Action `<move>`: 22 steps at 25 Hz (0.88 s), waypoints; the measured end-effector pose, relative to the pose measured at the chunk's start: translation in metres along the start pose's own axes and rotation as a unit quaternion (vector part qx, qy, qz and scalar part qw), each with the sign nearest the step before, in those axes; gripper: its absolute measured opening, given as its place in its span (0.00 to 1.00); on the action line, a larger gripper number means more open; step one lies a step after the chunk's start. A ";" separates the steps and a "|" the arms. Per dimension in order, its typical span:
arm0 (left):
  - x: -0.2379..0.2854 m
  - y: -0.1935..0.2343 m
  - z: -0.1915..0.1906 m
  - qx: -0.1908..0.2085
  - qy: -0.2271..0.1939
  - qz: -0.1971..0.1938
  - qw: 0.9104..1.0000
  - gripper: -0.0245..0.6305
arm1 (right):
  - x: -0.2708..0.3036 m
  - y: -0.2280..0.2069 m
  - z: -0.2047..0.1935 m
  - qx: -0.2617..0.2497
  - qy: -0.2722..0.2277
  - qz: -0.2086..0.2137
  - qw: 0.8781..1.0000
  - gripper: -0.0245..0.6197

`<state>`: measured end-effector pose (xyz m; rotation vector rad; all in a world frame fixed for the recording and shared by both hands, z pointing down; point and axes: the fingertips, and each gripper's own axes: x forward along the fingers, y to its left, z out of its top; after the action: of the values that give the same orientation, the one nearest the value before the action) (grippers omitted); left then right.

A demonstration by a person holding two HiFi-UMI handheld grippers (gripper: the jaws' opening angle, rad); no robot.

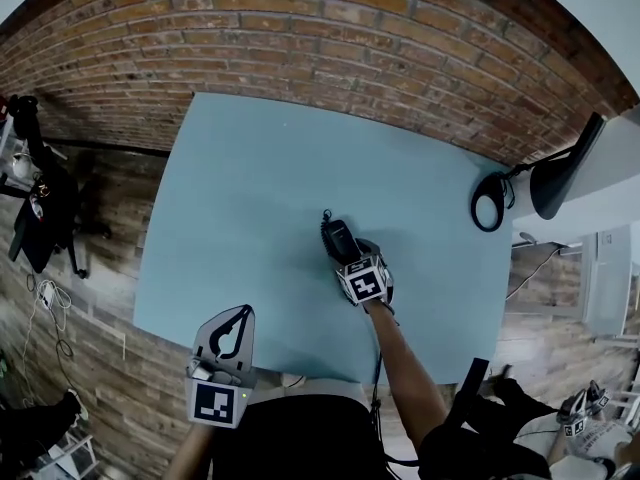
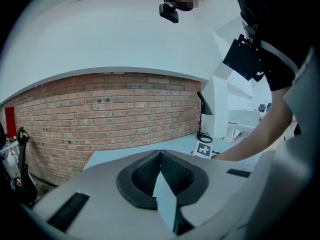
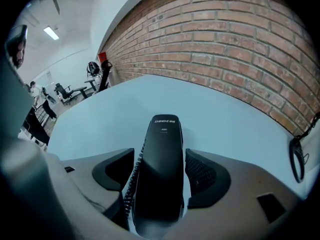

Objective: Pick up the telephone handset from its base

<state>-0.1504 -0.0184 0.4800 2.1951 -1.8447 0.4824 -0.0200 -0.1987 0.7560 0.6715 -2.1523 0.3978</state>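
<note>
At the lower left of the head view, the left gripper is hovering at the near edge of the pale blue surface. Its fingers are pressing together on nothing, and it is taking no part in the work.

In the middle of the frame, the right gripper is reaching down over the black telephone handset. Its fingers are standing spread wide, one on each side of the handset, and the pads are not pinching it. The handset is lying near the centre of the surface; the base under it is not showing clearly.

The approach looks nearly done and the grasp is the step in hand. The next move is probably calling for the fingers to close across the narrow body, clear of the coiled cord running along its left side, and then a straight lift.

The handset's long axis is running up the frame, away from the person and toward the brick wall, in line with the gap between the fingers. Its printed end is pointing farthest away.

At the far right, a black lamp is standing well apart.
</note>
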 end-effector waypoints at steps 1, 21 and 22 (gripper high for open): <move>0.001 0.001 -0.001 -0.001 0.000 0.001 1.000 0.06 | 0.003 0.000 -0.003 0.001 0.008 0.000 1.000 0.55; -0.001 0.002 -0.016 -0.014 0.021 0.012 1.000 0.06 | 0.028 -0.006 -0.017 0.021 0.023 -0.009 0.999 0.51; -0.001 0.002 -0.016 -0.015 0.022 0.013 1.000 0.06 | 0.027 -0.006 -0.017 0.020 0.024 -0.012 0.999 0.51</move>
<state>-0.1540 -0.0114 0.4942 2.1268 -1.8490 0.5009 -0.0194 -0.2042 0.7880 0.7037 -2.0933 0.4414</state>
